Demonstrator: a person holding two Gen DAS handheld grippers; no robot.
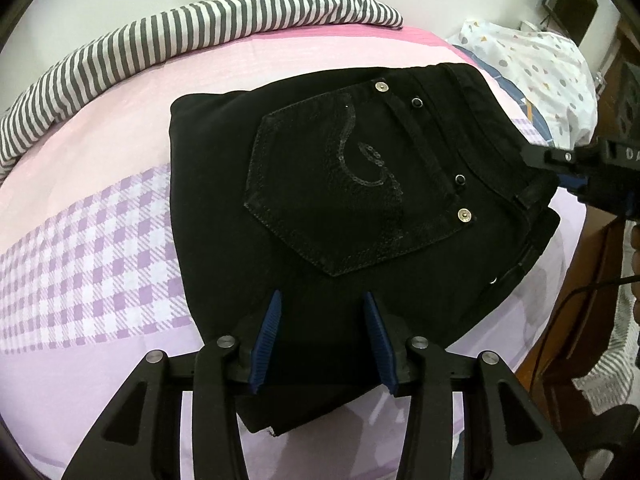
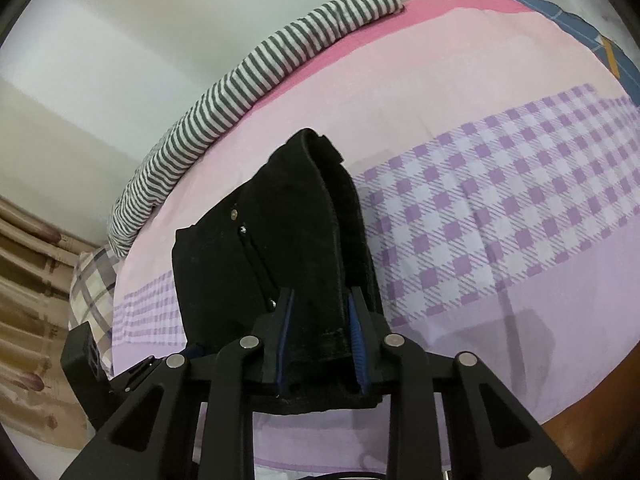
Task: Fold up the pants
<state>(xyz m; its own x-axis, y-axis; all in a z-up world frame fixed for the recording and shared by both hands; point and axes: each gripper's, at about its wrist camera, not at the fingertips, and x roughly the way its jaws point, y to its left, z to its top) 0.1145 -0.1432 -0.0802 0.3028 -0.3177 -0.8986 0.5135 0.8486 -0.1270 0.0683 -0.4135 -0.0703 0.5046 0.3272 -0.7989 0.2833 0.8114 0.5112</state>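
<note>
Black pants [image 1: 320, 184] lie folded on the bed, back pocket with a sequin swirl facing up, waistband toward the right. My left gripper [image 1: 322, 298] is over the near edge of the pants, its blue pads spread with fabric between them, not pinched. My right gripper [image 2: 322, 296] has a thick bunch of the waistband [image 2: 316, 240] between its pads and lifts it; it also shows at the right edge of the left wrist view [image 1: 560, 160], at the waistband.
The bed sheet [image 1: 100, 240] is pink and lilac with a purple check band. A grey-and-white striped blanket [image 1: 160, 36] runs along the far edge by the wall. A patterned pillow [image 1: 532, 60] lies at the far right. Wooden furniture [image 1: 580, 300] stands beside the bed.
</note>
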